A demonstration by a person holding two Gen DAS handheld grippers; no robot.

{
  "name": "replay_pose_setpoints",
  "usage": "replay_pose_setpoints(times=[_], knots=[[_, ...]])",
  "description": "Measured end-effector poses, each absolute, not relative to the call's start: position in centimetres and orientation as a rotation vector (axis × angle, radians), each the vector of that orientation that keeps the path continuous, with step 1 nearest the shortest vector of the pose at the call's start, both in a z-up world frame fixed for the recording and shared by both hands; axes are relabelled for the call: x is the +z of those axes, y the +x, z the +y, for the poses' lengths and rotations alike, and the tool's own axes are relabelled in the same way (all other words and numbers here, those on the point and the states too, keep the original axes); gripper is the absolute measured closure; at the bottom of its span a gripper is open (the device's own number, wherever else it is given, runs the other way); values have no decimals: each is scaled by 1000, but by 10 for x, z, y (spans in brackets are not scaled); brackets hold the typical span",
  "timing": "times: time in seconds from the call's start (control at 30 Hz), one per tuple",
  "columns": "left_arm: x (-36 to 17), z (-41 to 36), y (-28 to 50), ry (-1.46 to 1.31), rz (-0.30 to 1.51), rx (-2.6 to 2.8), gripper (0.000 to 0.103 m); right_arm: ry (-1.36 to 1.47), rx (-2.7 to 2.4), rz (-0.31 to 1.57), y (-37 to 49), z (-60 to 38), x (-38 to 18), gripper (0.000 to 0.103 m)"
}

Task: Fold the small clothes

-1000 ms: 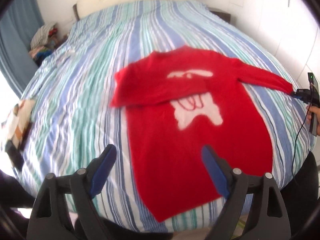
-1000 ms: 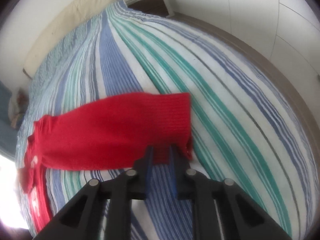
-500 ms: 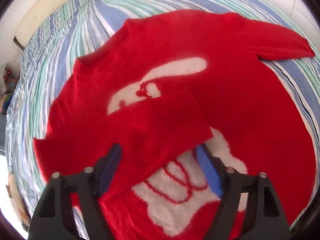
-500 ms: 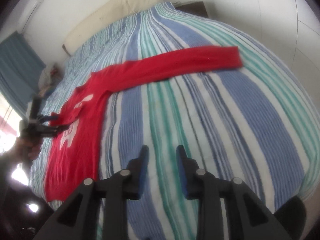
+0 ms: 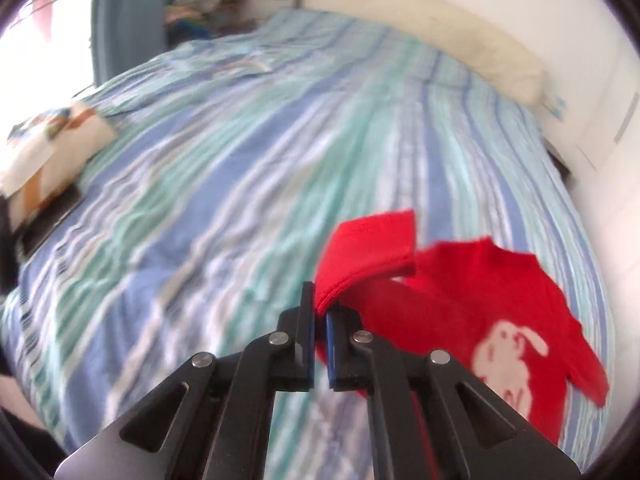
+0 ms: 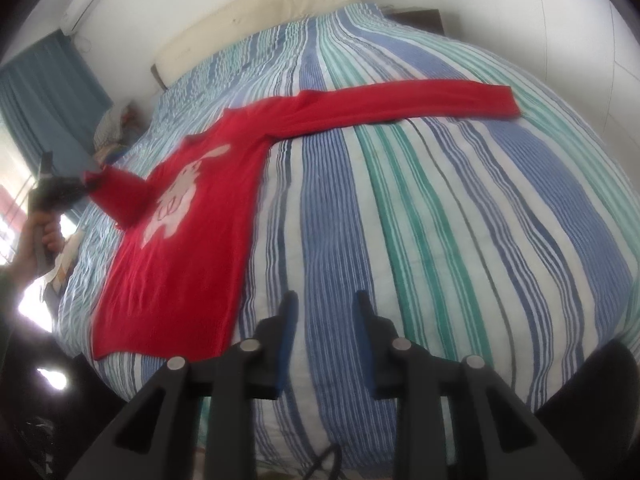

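A red sweater [image 6: 192,248] with a white animal print lies on the striped bed. One sleeve [image 6: 420,100] stretches flat toward the far right. My left gripper [image 5: 319,312] is shut on the cuff of the other sleeve [image 5: 372,248], lifted off the bed and pulled out to the sweater's left; from the right wrist view that left gripper [image 6: 82,184] shows at far left in a person's hand [image 6: 36,236]. The sweater body [image 5: 480,312] lies right of it. My right gripper [image 6: 326,312] stands open over bare bedspread near the hem, holding nothing.
The striped blue, green and white bedspread [image 6: 440,220] covers the bed. A cream headboard cushion [image 6: 260,12] runs along the far end. A folded patterned cloth [image 5: 44,148] rests at the bed's left edge. Clothes are piled [image 5: 208,12] by a blue curtain [image 6: 44,92].
My left gripper closed on the folded-over sleeve's cuff and drew it out leftward off the sweater's chest. My right gripper let go of the other sleeve and drew back toward the hem.
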State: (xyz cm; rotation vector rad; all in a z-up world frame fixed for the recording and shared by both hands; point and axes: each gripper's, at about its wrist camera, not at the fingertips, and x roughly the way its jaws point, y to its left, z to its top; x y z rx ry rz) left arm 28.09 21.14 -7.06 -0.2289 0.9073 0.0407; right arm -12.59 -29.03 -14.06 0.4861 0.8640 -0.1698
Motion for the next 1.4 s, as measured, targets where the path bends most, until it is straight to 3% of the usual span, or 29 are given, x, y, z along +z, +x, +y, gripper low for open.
replay_pose_setpoints(times=[0.17,0.6,0.7,0.83,0.87,0.93,0.97,1.1,1.2,1.4], knots=[[-122,320,268,-355,988,303,101,465,-119,895,-114,-272,-147,75],[-191,332,251,-401,1083,358,100,365,-95,942,-108,-245,-154,75],[-185,326,252,-314,1103,358,87,362,-102,952,-110,-245,-158,75],[-158,318,229,-205,1059,365,41,373,-118,955,-111,-251,-159,75],[-150,313,218,-187,1035,331,40,377,-124,951,-111,-253,-157,74],[-138,297,192,-156,1026,223,37,397,-133,941,-113,-260,-155,55],[-135,286,177,-150,1035,146,37,415,-132,935,-115,-263,-154,53],[-134,214,115,-109,1120,-217,37,481,-81,965,-110,-272,-152,53],[-149,159,78,-20,1179,-351,29,555,31,1002,-97,-269,-155,53],[-177,125,59,-28,1246,-360,29,663,228,1129,-70,-248,-189,53]])
